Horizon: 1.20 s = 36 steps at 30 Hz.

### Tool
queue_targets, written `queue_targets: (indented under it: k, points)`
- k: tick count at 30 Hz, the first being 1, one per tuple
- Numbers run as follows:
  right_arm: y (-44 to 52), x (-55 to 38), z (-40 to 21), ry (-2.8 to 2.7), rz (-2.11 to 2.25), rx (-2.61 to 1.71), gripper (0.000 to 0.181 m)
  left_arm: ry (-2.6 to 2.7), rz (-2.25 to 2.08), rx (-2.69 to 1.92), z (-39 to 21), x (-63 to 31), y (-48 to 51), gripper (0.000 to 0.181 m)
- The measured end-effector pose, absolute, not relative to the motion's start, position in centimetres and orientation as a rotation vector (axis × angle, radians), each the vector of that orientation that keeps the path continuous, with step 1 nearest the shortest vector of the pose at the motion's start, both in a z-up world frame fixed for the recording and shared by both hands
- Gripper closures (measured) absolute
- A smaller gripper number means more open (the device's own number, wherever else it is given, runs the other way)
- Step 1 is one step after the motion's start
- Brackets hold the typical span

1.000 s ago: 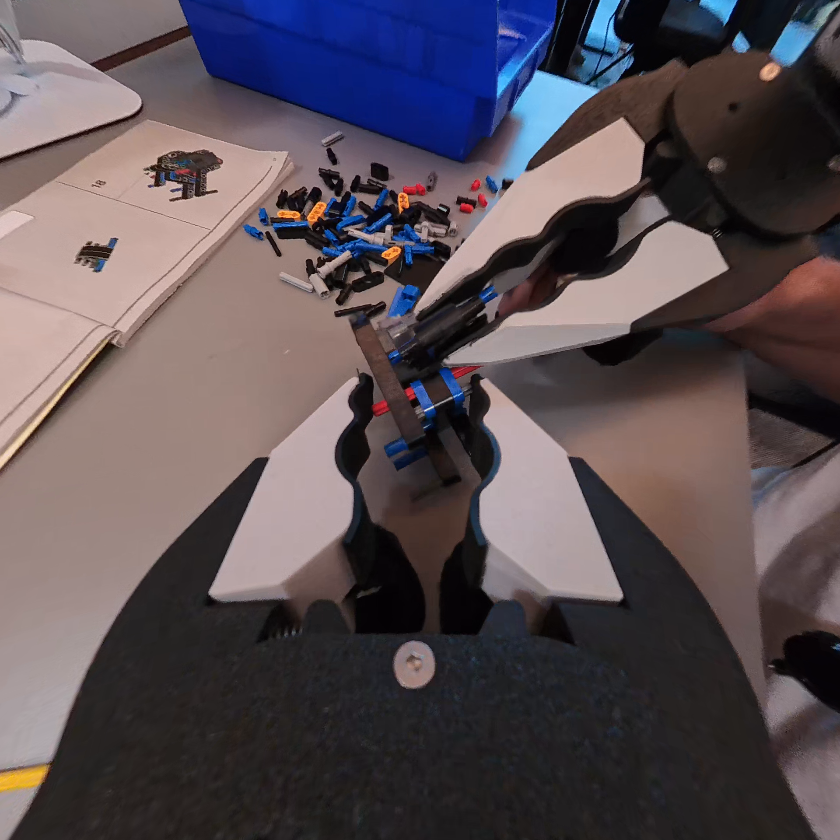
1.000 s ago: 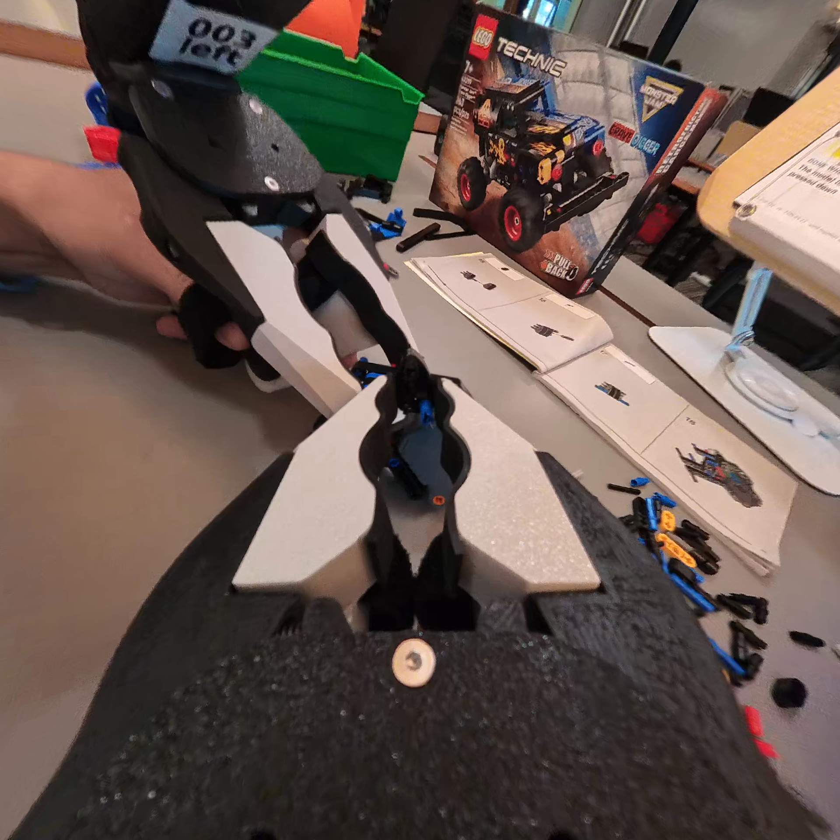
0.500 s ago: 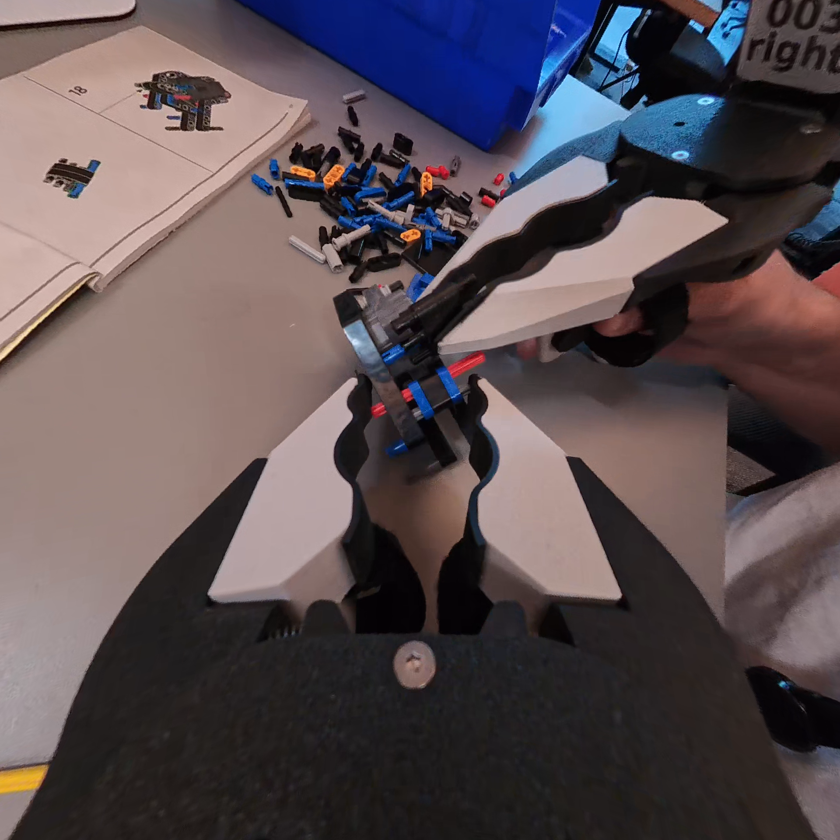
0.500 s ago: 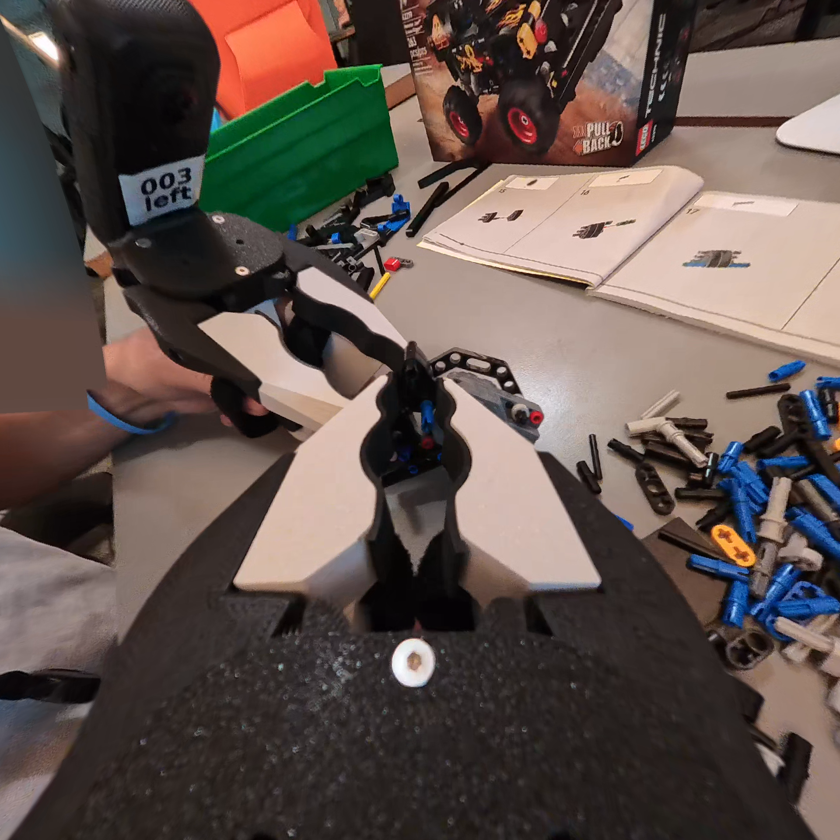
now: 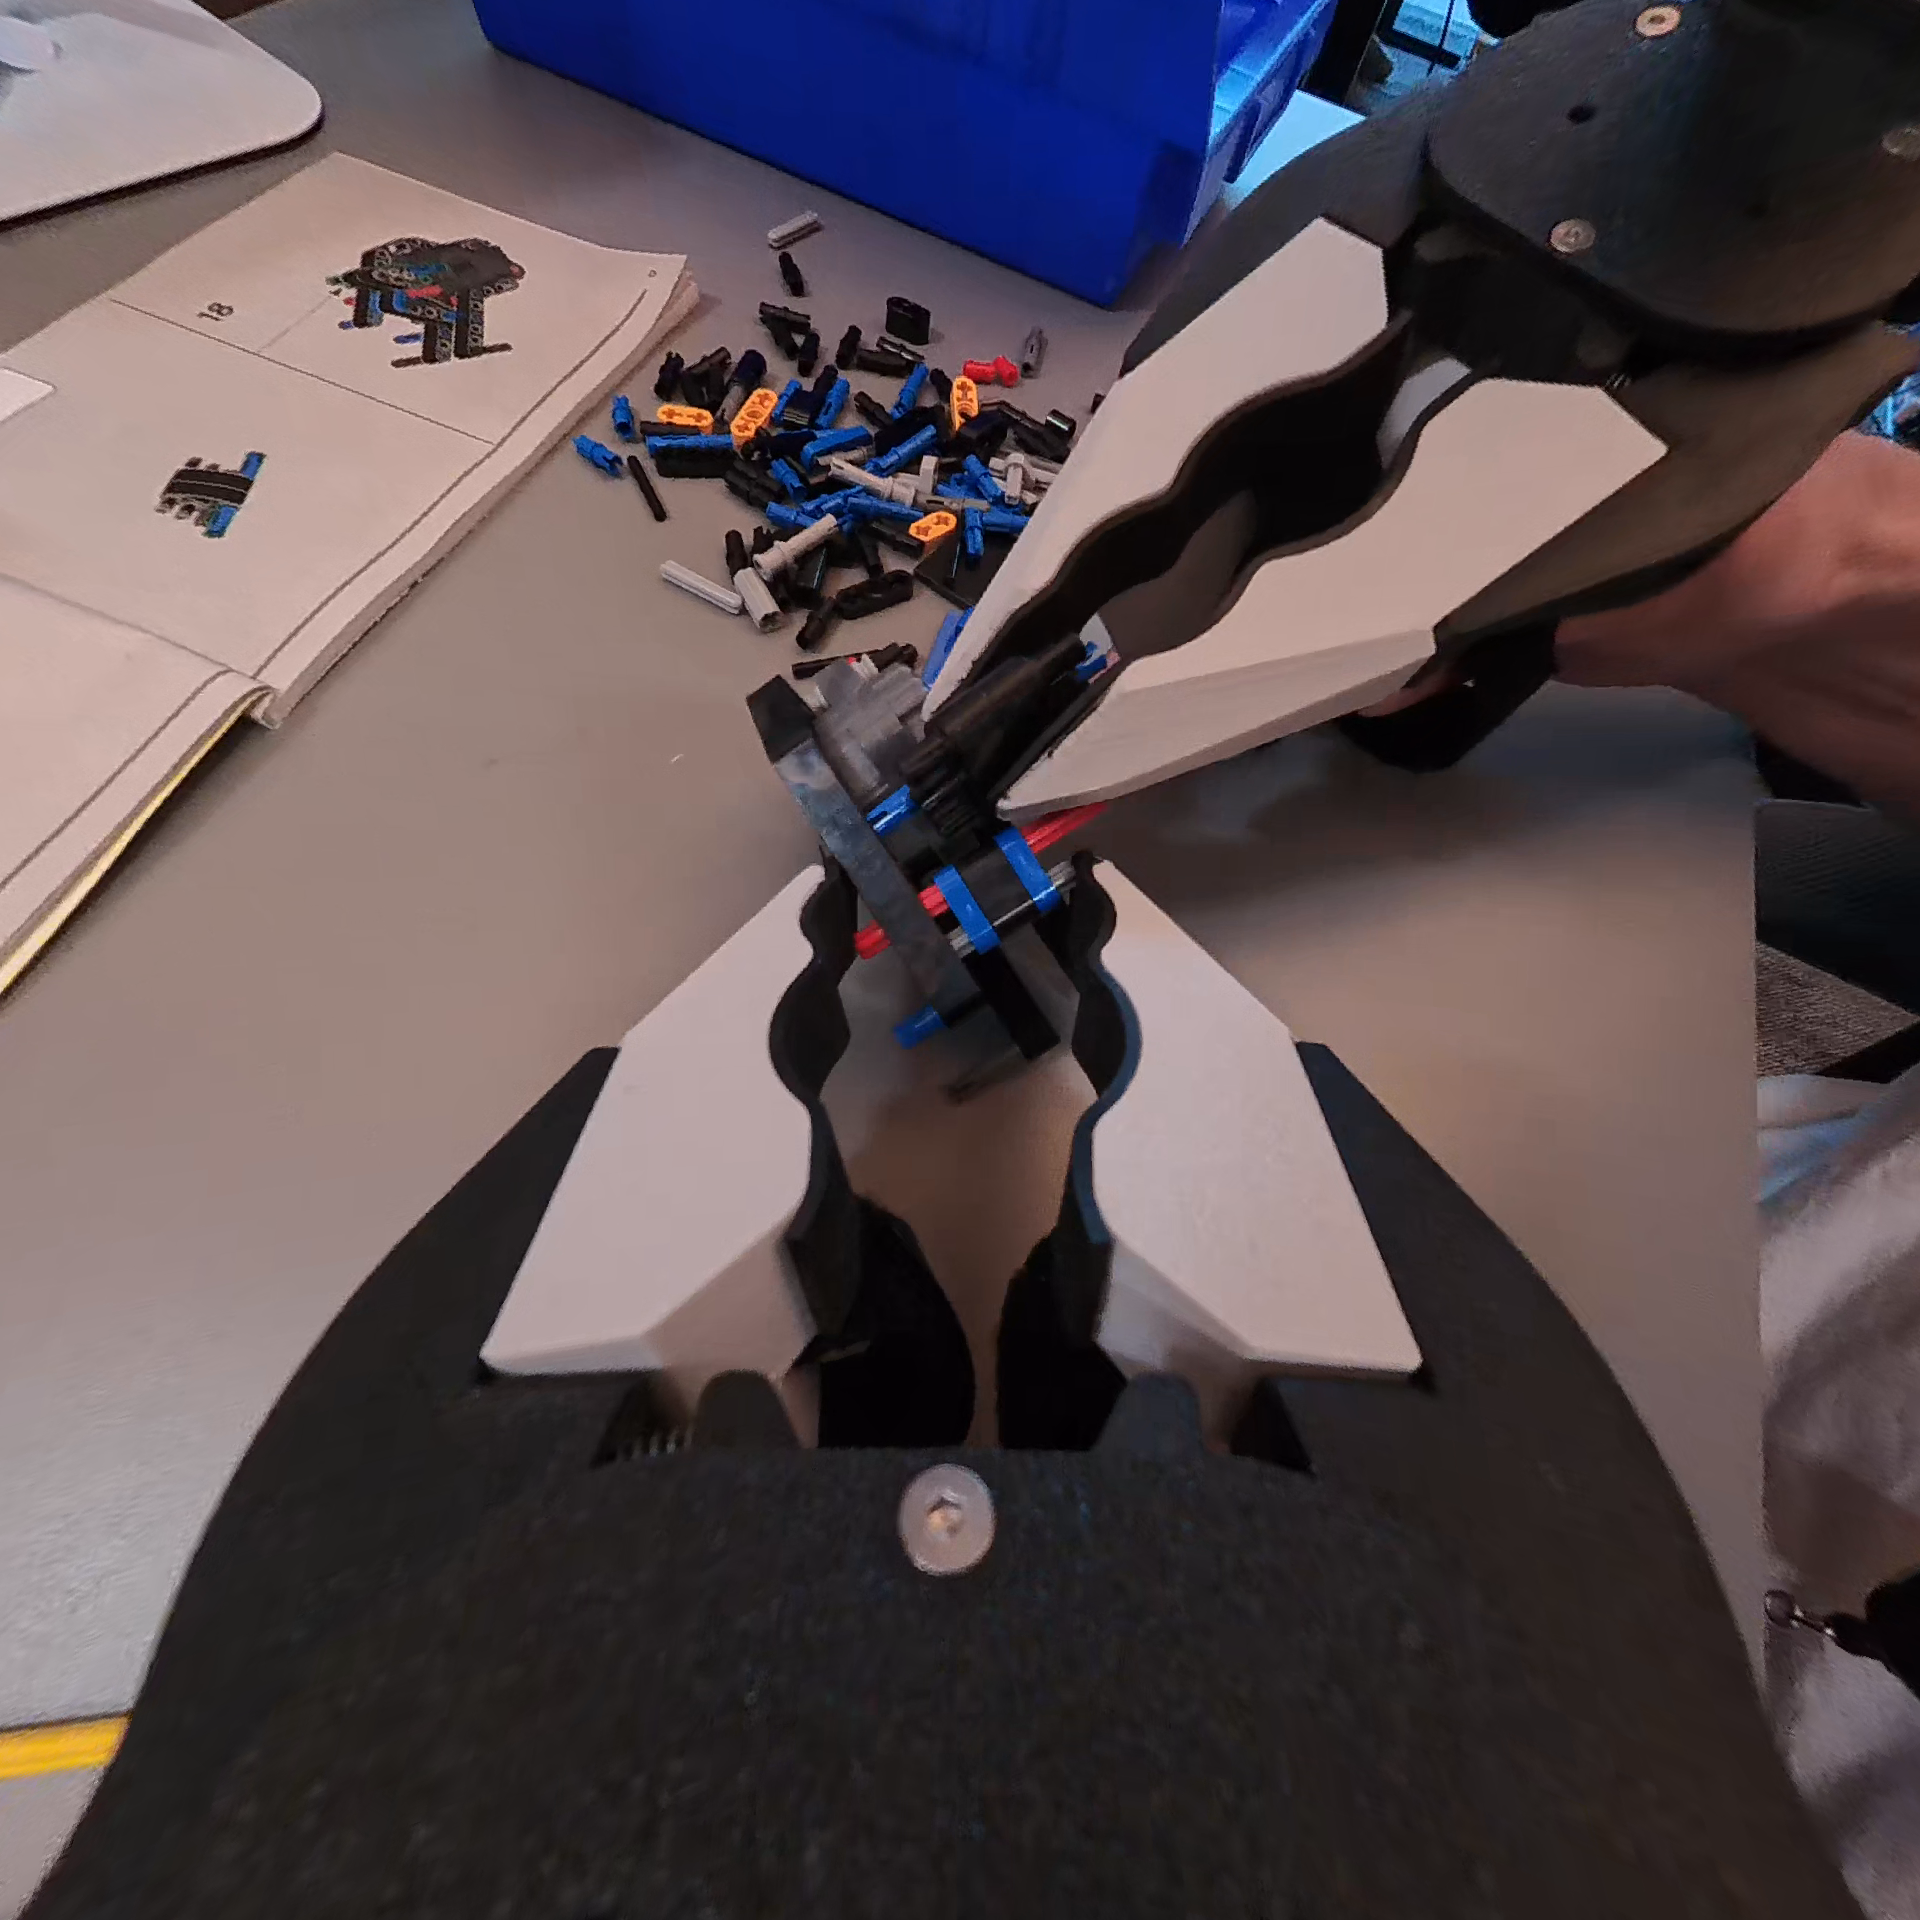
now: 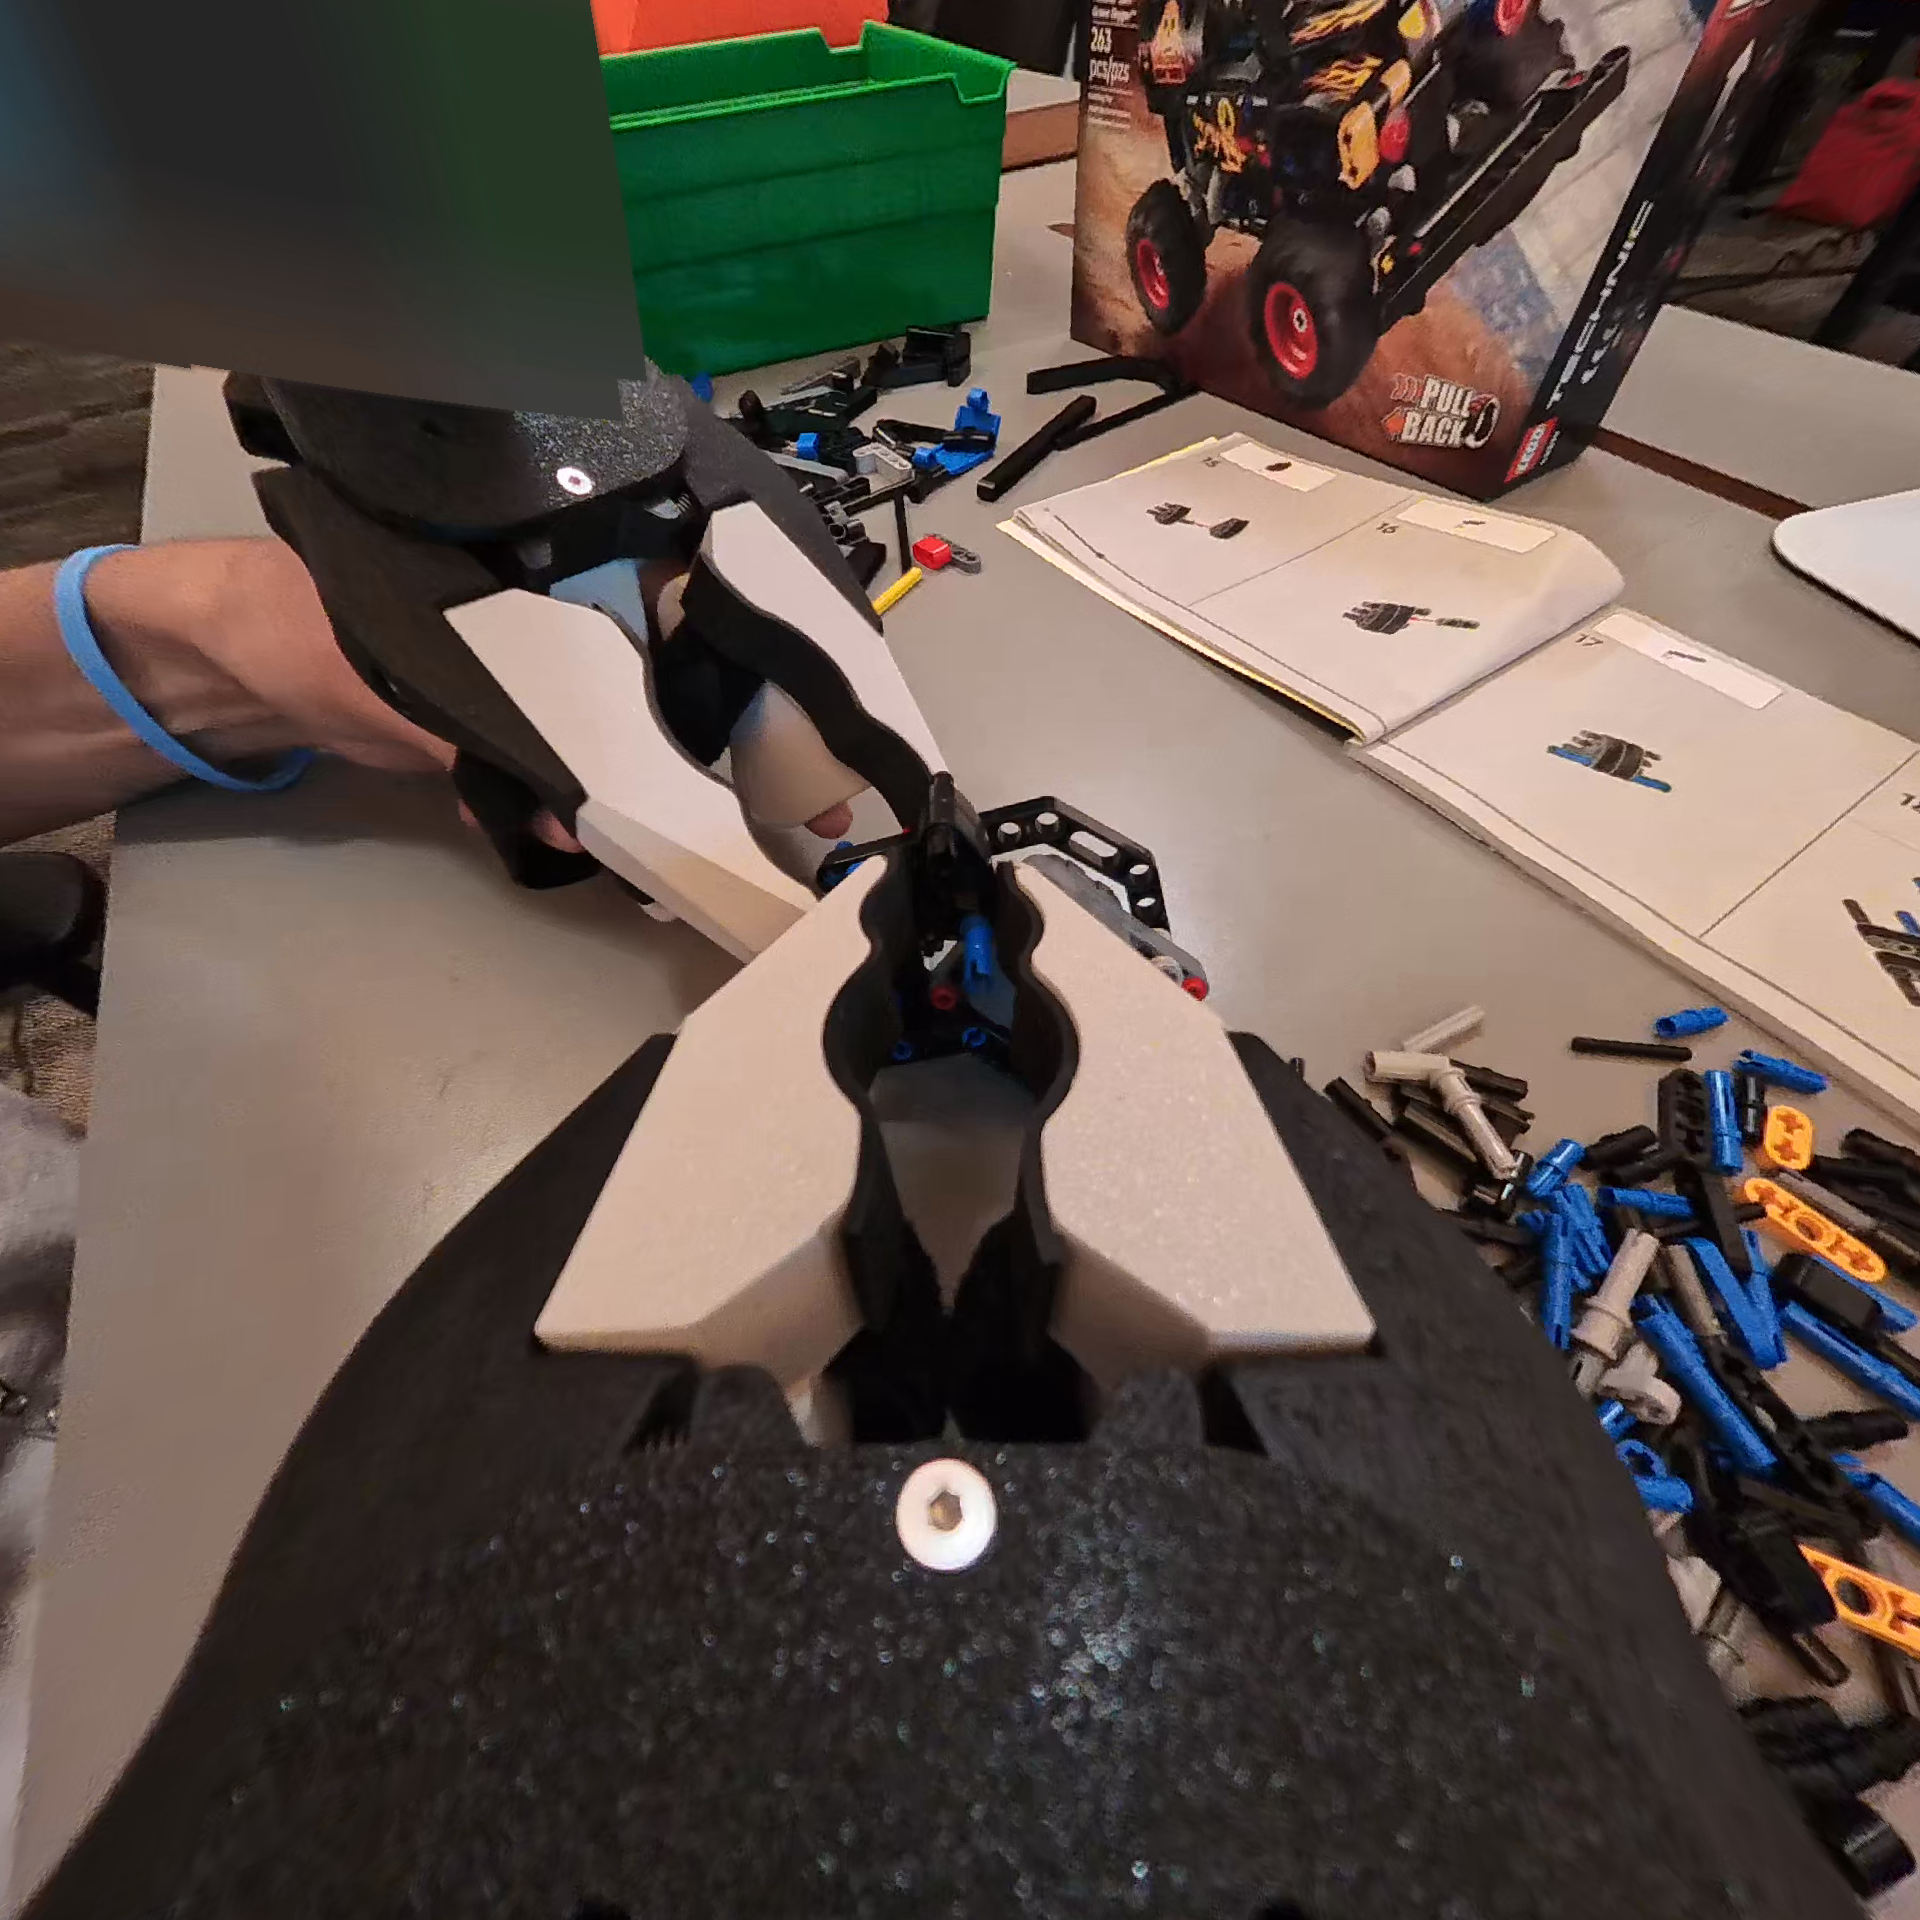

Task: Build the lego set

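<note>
A partly built lego assembly (image 5: 914, 883) of black beams, blue pins, a red axle and a grey block stands just above the grey table. My left gripper (image 5: 951, 883) is shut on its lower end. My right gripper (image 5: 971, 743) comes in from the upper right and is shut on a black part at its top. In the right wrist view my right gripper (image 6: 948, 873) pinches that black part (image 6: 943, 831). The assembly's black holed frame (image 6: 1081, 831) shows just behind it. The left gripper (image 6: 873, 847) reaches in from the left.
A pile of loose blue, black, grey and orange pieces (image 5: 852, 457) (image 6: 1683, 1226) lies beside an open instruction booklet (image 5: 312, 416) (image 6: 1455, 644). A blue bin (image 5: 883, 94), a green bin (image 6: 800, 197), the set's box (image 6: 1403, 208) and a white lamp base (image 5: 125, 114) stand around. Left and right tips are no more than a few centimetres apart.
Both grippers keep their hold on the assembly. The right gripper has swung from a flatter pose back to a steeper one, and the assembly has tilted slightly with it.
</note>
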State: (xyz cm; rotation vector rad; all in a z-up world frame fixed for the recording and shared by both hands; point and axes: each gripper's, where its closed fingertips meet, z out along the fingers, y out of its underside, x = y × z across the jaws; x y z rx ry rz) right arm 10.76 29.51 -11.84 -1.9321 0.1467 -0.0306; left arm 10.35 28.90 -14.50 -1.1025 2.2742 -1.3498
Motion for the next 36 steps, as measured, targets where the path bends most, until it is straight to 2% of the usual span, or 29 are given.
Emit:
queue_targets:
  k: [36]
  points:
    - [29.08,9.98,-12.02,-0.131,-0.103,-1.983,0.166,2.319,-1.274,-0.940,-14.77,9.50,28.79,0.147]
